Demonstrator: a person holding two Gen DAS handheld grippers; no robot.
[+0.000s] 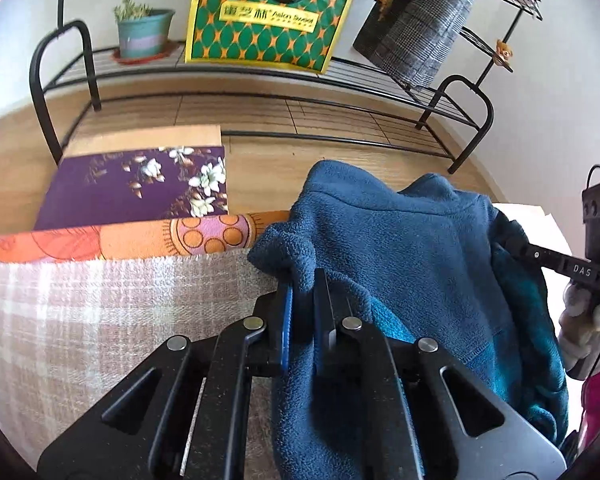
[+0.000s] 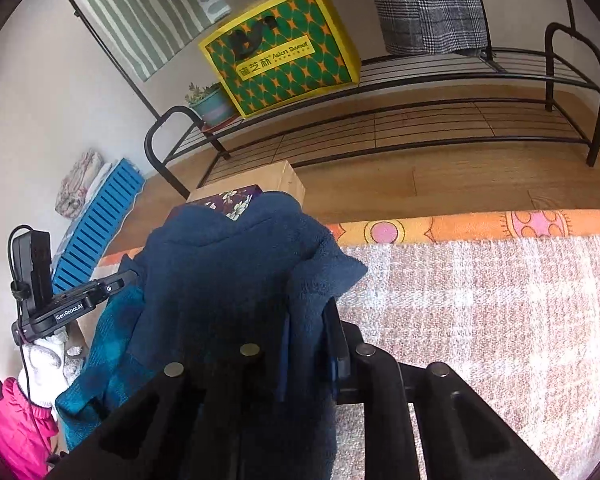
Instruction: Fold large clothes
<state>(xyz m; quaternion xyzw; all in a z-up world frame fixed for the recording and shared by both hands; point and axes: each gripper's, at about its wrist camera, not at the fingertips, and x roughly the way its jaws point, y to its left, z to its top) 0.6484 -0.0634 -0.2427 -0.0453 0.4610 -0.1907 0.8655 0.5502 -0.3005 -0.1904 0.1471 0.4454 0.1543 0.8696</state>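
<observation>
Got the dark blue fleece pullover [image 1: 400,240] pinched in both grippers, left gripper [image 1: 304,312] and right gripper [image 2: 312,332], hanging bunched between them above the pink-and-white plaid woven blanket [image 1: 100,320]. Collar edge runs hand to hand, so I reckon I spread apart next.

Light: bright daylight, soft and even in both views.
Shadows: the dark blue fleece garment [image 2: 236,280] looks nearly black in its folds in the right view.
Glare: the pale wall [image 1: 28,8] looks washed out.
Edges: black corners; the black metal wire rack [image 1: 340,120] bends into a curve.
Blur: far things look a little soft.
</observation>
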